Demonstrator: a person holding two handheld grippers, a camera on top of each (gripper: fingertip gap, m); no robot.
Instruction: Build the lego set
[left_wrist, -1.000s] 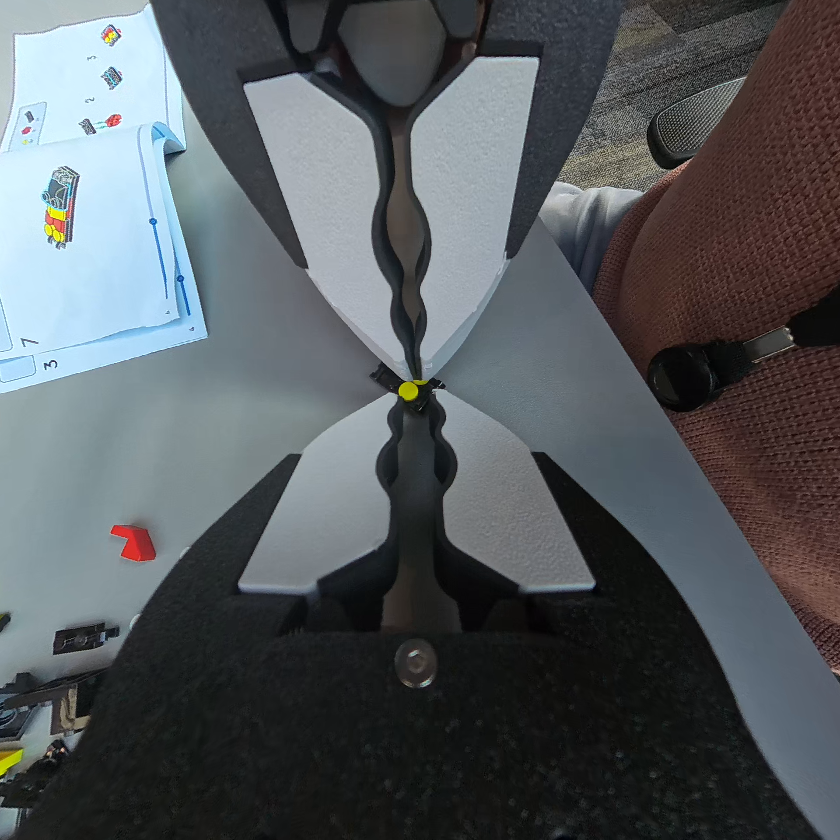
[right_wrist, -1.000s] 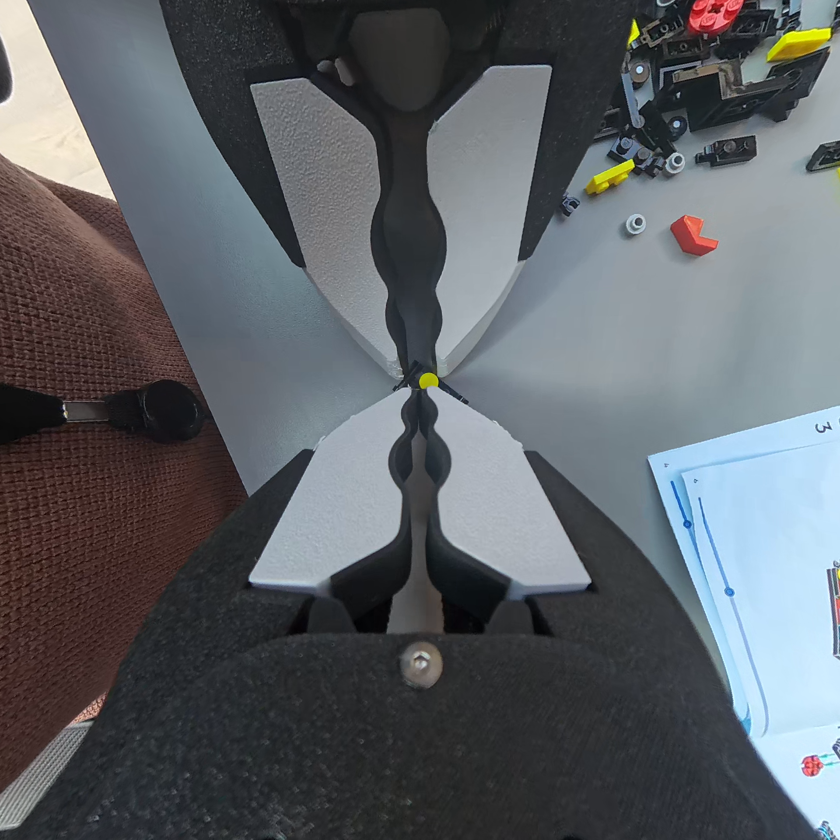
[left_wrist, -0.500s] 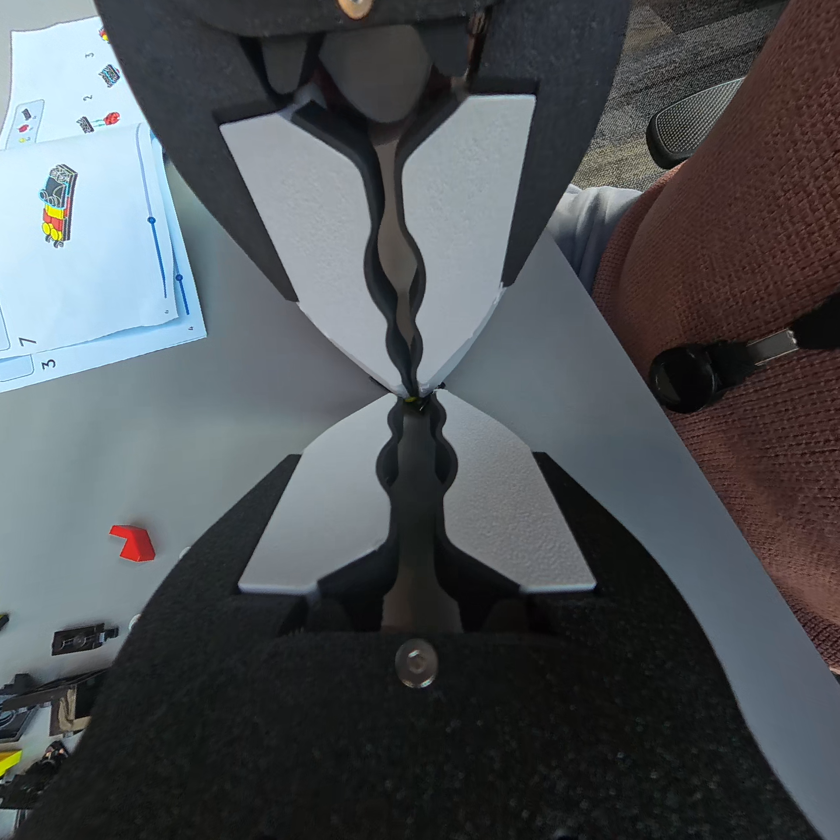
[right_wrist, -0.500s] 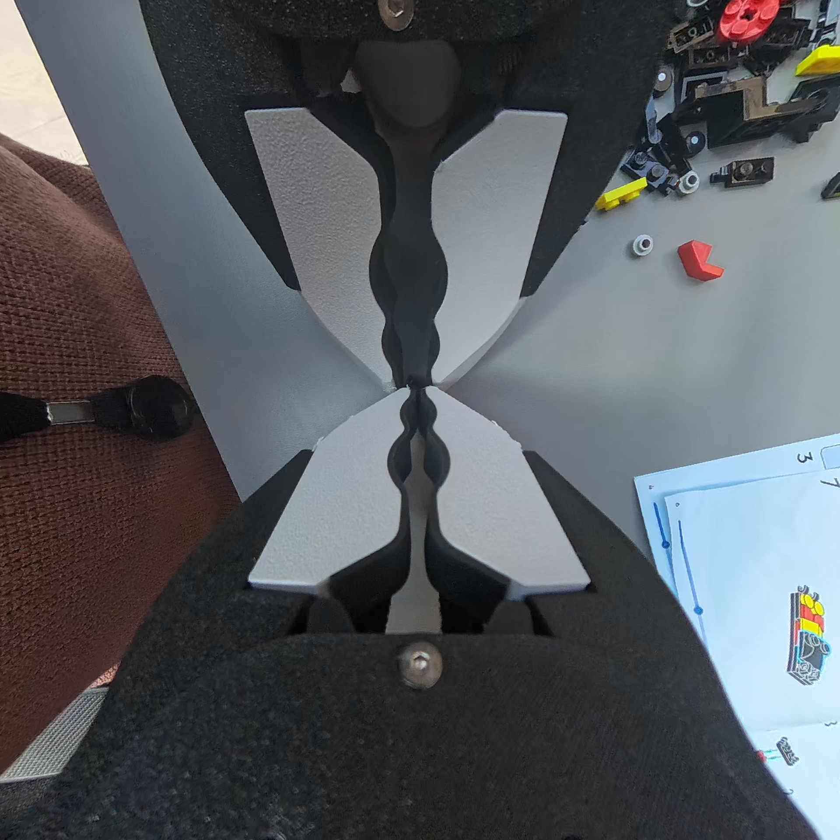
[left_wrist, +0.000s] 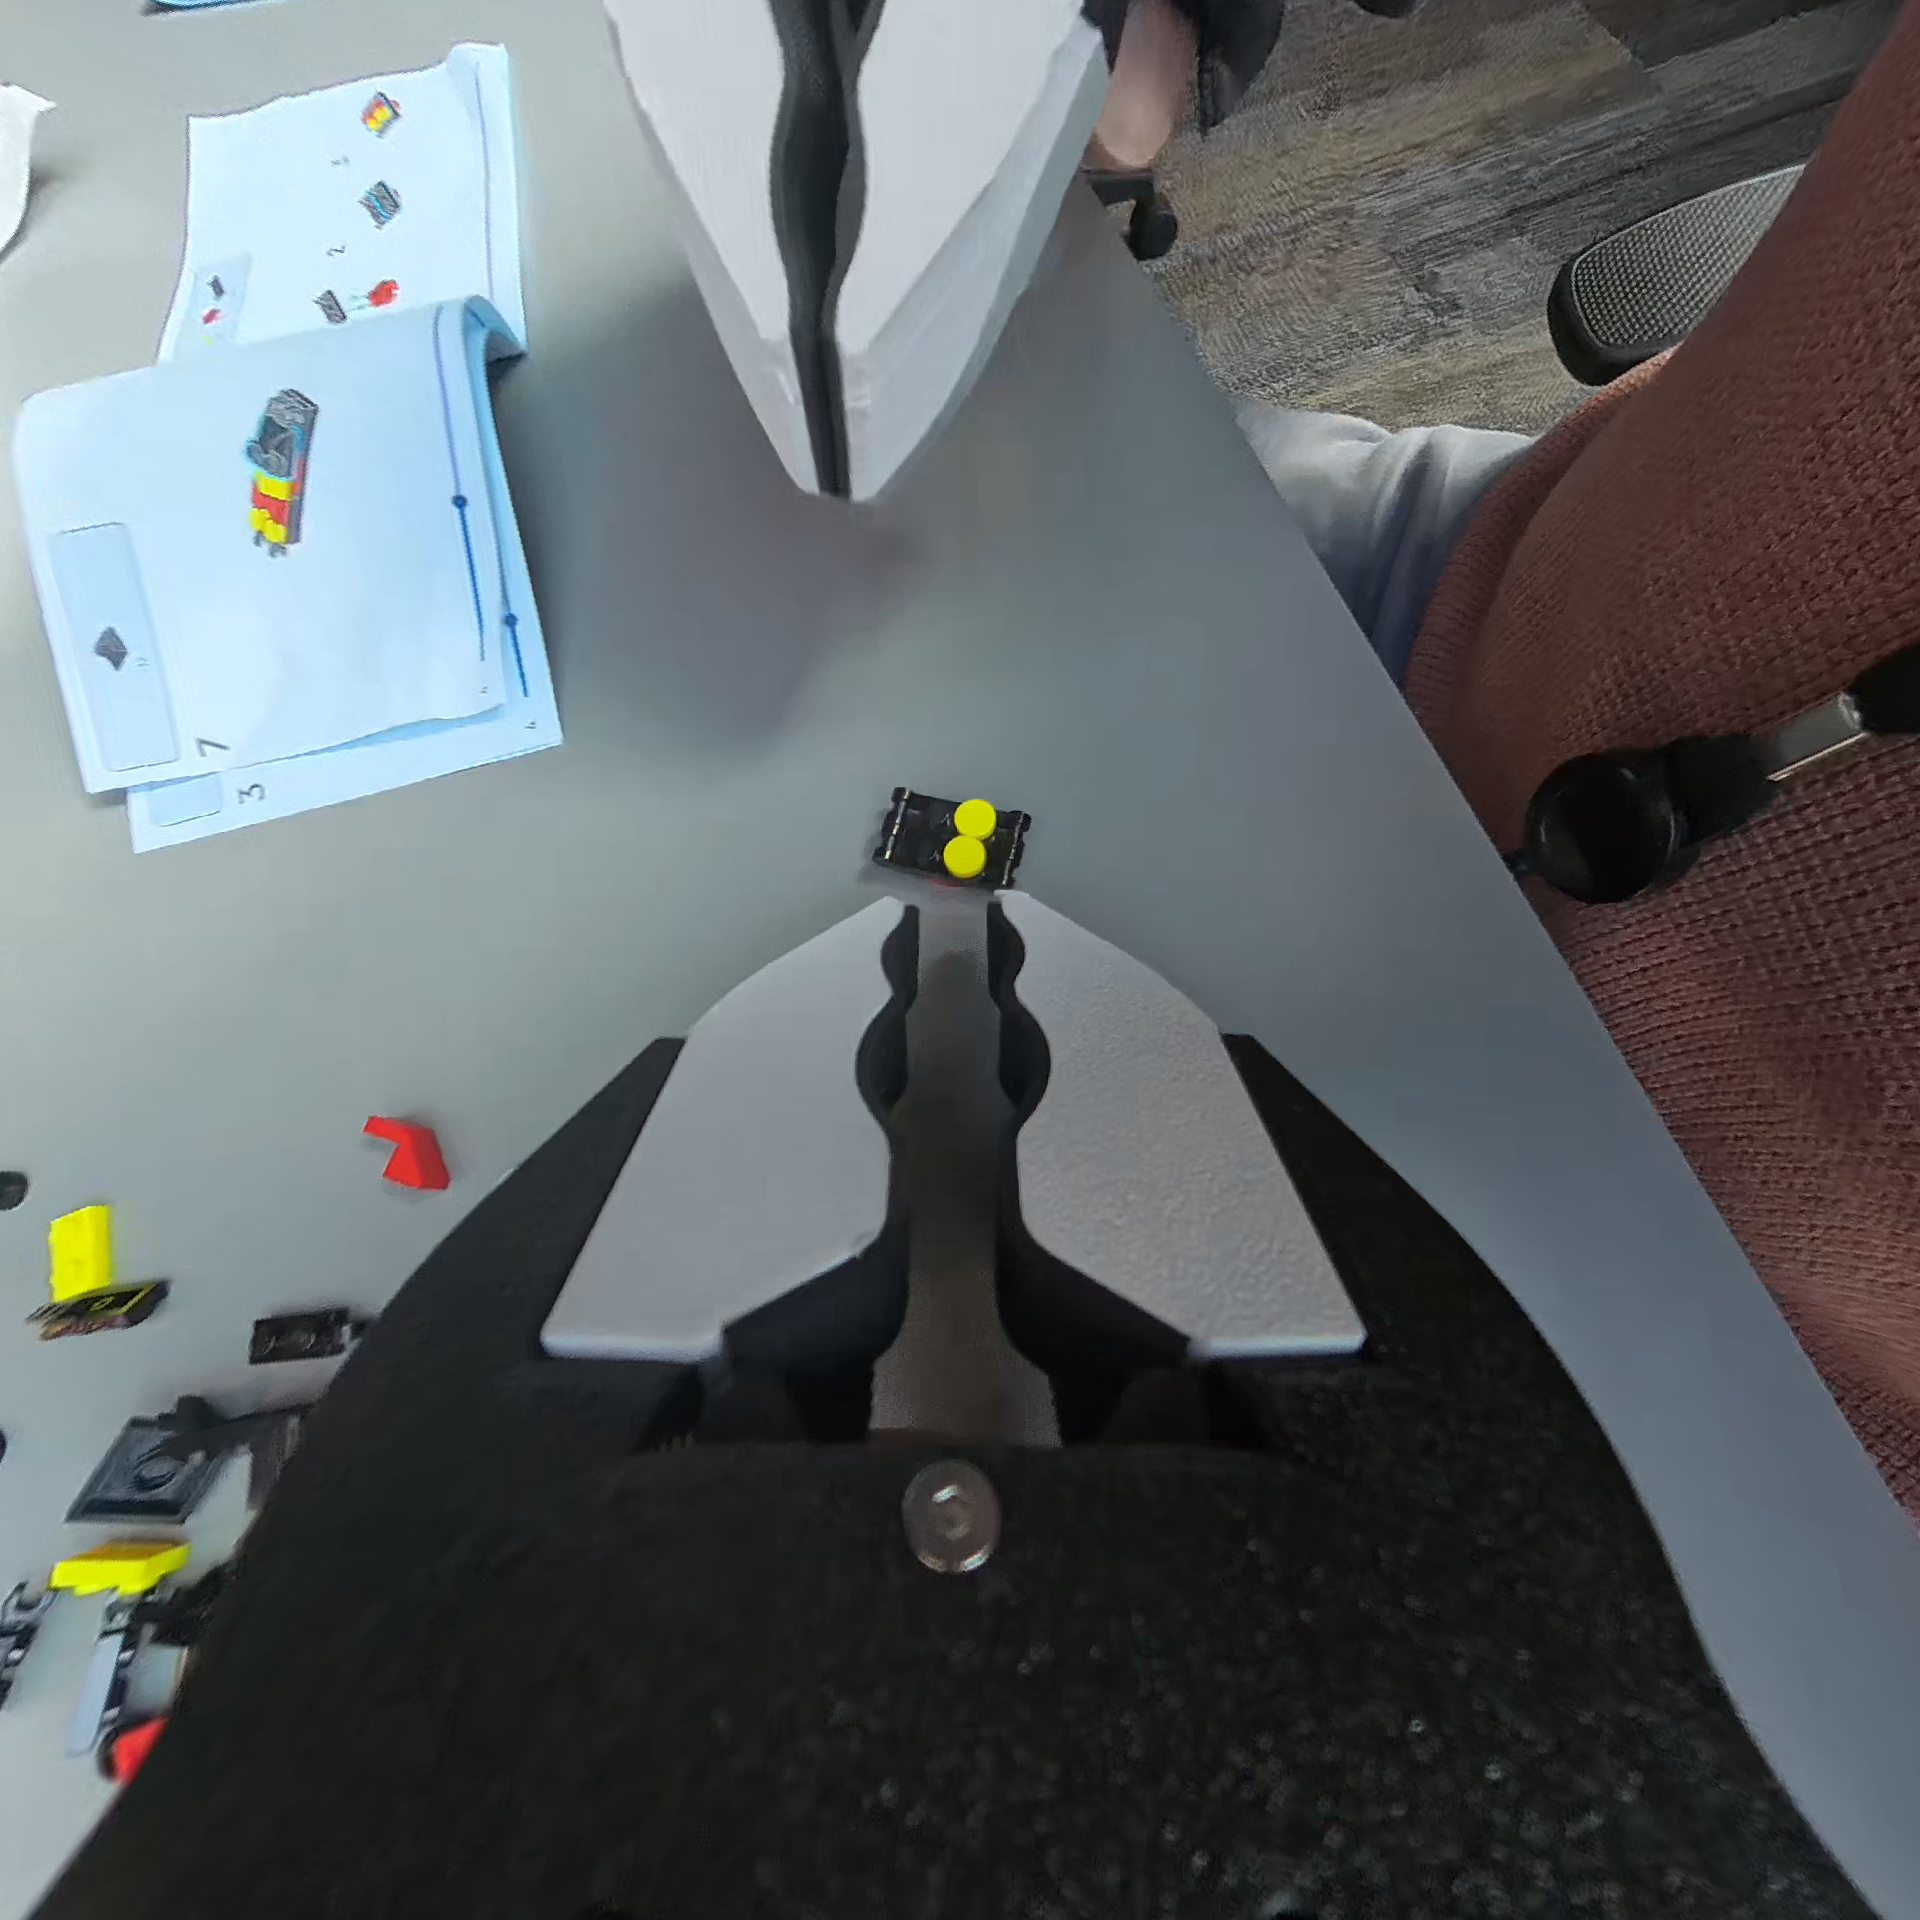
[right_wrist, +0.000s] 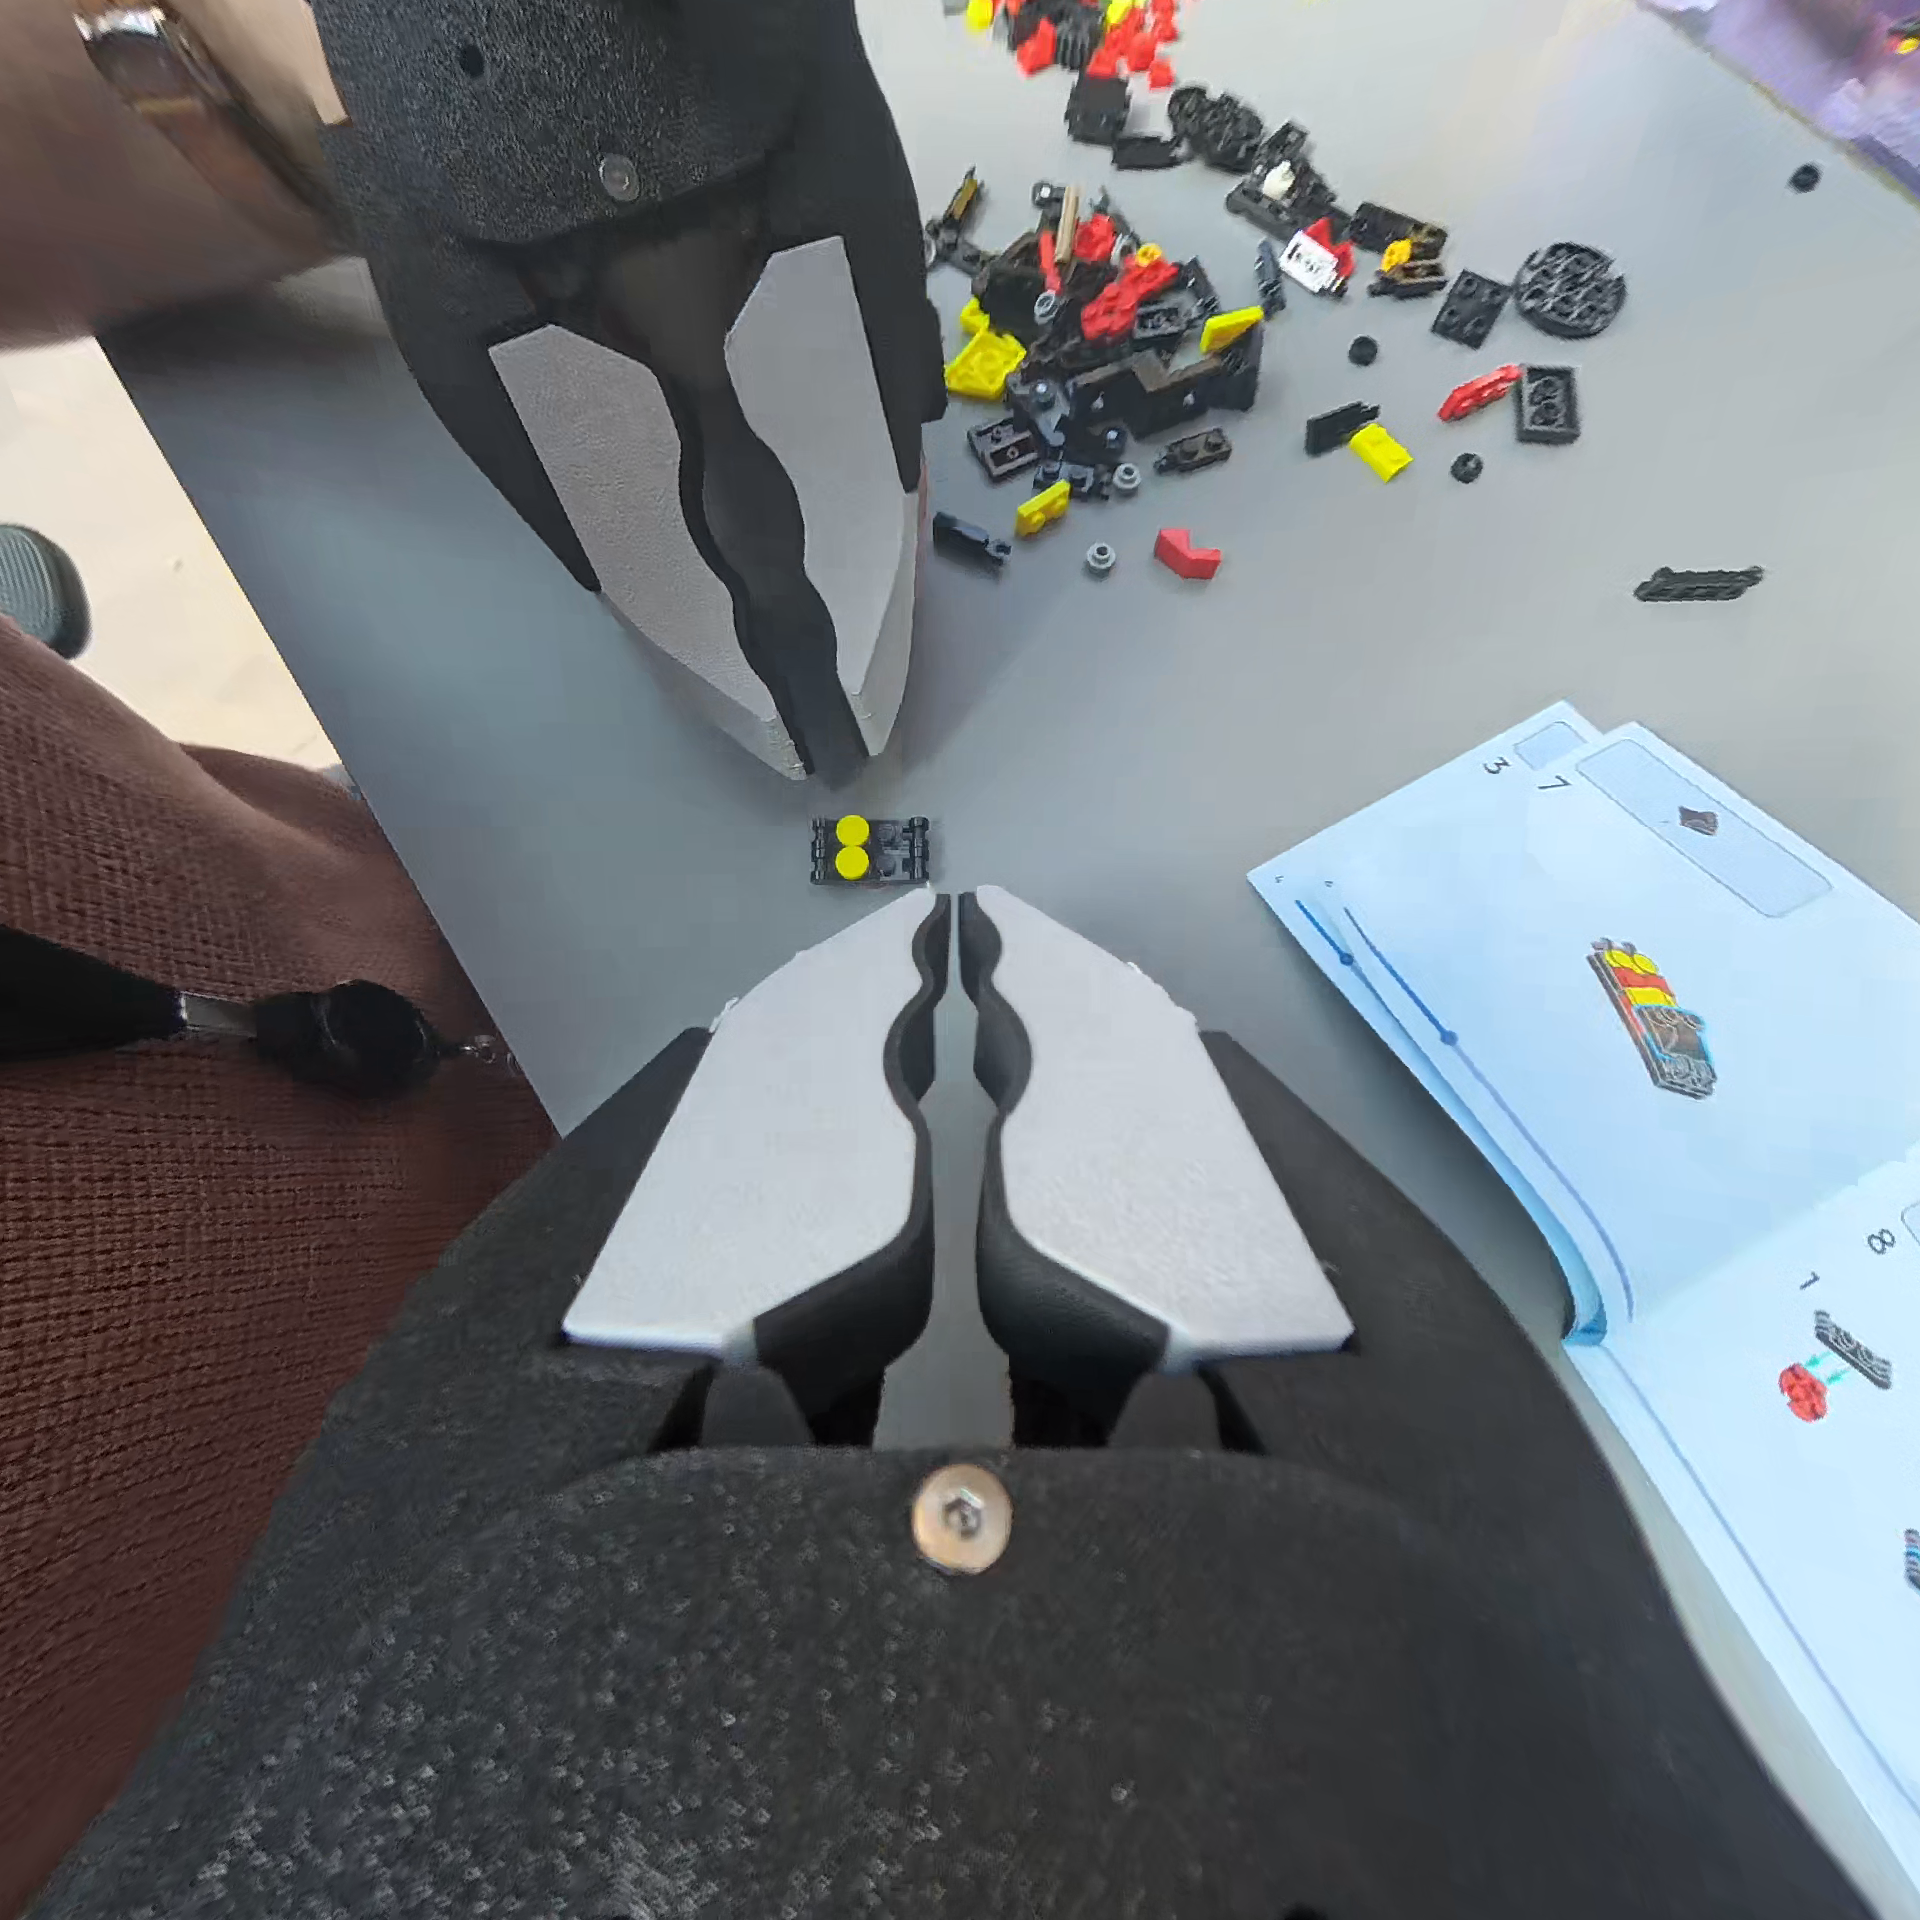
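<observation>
A small black plate with two yellow round tiles (left_wrist: 956, 842) lies flat on the grey table (left_wrist: 727, 935), free of both grippers. It also shows in the right wrist view (right_wrist: 871, 850). My left gripper (left_wrist: 951, 912) is just short of the plate, slightly open and empty. My right gripper (right_wrist: 956, 896) is just short of it on the opposite side, its tips almost touching and holding nothing. The right gripper also shows at the top of the left wrist view (left_wrist: 831, 483), raised and farther back. The left gripper shows in the right wrist view (right_wrist: 826, 764).
An open instruction booklet (left_wrist: 281, 551) lies beside the plate, also in the right wrist view (right_wrist: 1621, 1018). A pile of loose black, red and yellow pieces (right_wrist: 1132, 332) lies behind the left gripper, with a red angled piece (right_wrist: 1187, 553) nearer. A person's red-brown sweater (left_wrist: 1714, 1039) is at the table edge. One gripper's finger ends stand about 7 centimetres off the other's. The red angled piece (right_wrist: 1187, 553) is about 10 centimetres from my left fingertips.
Both grippers were shut tip to tip on the small plate. Now they have drawn apart, the left has opened, and the plate lies on the table with two yellow tiles showing.
</observation>
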